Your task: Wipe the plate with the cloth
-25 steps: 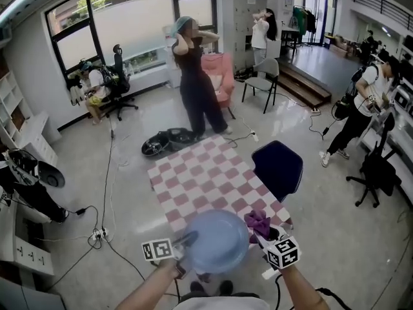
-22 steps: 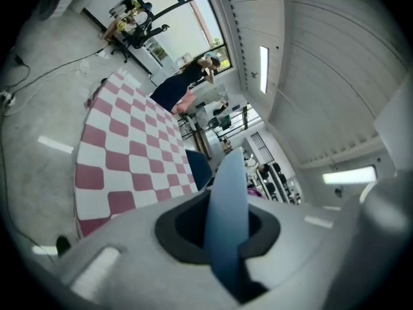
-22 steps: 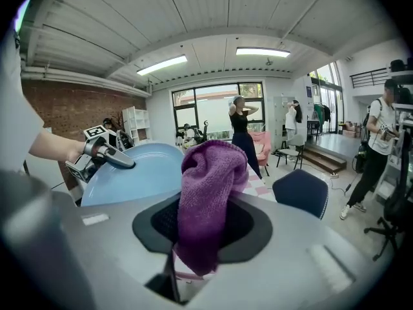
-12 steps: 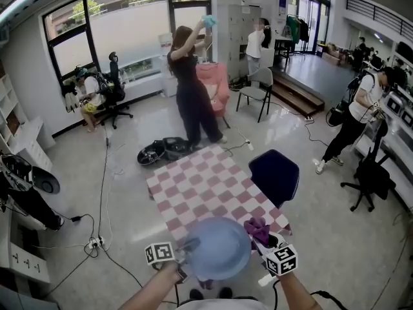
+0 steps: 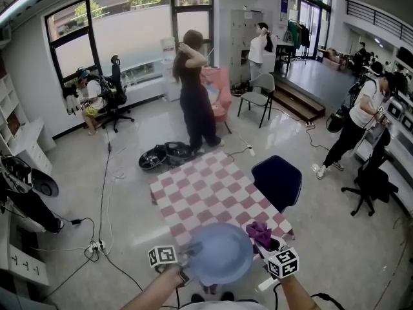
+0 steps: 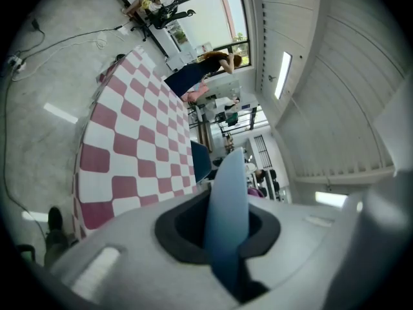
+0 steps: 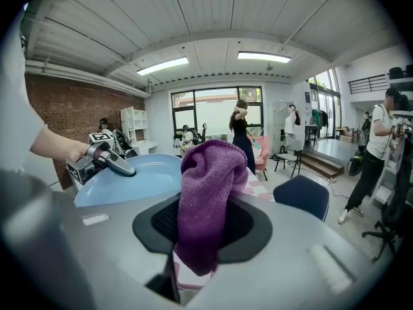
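A pale blue plate (image 5: 220, 253) is held in the air over the near edge of the table, its face turned up. My left gripper (image 5: 188, 251) is shut on its left rim; in the left gripper view the plate (image 6: 227, 218) runs edge-on between the jaws. My right gripper (image 5: 268, 242) is shut on a bunched purple cloth (image 5: 259, 231) just right of the plate. In the right gripper view the cloth (image 7: 205, 192) sticks up from the jaws, with the plate (image 7: 132, 178) and the left gripper (image 7: 111, 161) to its left.
A table with a pink-and-white checked cover (image 5: 206, 192) lies ahead, a dark blue chair (image 5: 277, 179) at its right side. A person (image 5: 192, 92) stands beyond the far end, near a black object on the floor (image 5: 161, 155). Cables cross the floor at left.
The plate and both grippers have stayed almost in place near the table's front edge. The person behind the table has lowered the raised arms towards the head.
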A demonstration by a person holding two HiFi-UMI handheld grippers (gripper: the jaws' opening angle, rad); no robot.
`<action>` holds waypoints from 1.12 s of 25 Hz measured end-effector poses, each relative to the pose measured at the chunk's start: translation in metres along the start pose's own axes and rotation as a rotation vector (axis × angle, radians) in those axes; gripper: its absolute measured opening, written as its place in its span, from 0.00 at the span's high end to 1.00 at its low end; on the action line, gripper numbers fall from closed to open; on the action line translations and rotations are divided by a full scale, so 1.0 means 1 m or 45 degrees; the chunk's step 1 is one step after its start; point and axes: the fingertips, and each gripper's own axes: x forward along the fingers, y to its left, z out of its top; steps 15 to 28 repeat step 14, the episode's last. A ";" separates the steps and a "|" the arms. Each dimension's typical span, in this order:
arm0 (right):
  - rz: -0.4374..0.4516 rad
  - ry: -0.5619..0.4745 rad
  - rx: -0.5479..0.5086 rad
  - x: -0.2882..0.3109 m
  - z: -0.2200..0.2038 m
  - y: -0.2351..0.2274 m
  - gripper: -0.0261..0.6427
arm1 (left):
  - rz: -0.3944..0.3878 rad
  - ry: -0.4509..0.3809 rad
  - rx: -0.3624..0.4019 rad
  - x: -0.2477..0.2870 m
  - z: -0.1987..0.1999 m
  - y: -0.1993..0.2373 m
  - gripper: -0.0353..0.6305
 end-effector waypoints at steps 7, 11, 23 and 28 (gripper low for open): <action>-0.011 0.011 -0.028 0.011 0.004 0.005 0.79 | 0.004 0.009 -0.012 -0.004 0.012 0.005 0.89; -0.017 0.017 -0.032 0.016 0.005 0.005 0.79 | 0.003 0.019 -0.018 -0.004 0.016 0.008 0.89; -0.021 0.023 -0.033 0.018 0.005 0.004 0.79 | 0.003 0.033 -0.020 -0.004 0.018 0.007 0.89; -0.021 0.023 -0.033 0.018 0.005 0.004 0.79 | 0.003 0.033 -0.020 -0.004 0.018 0.007 0.89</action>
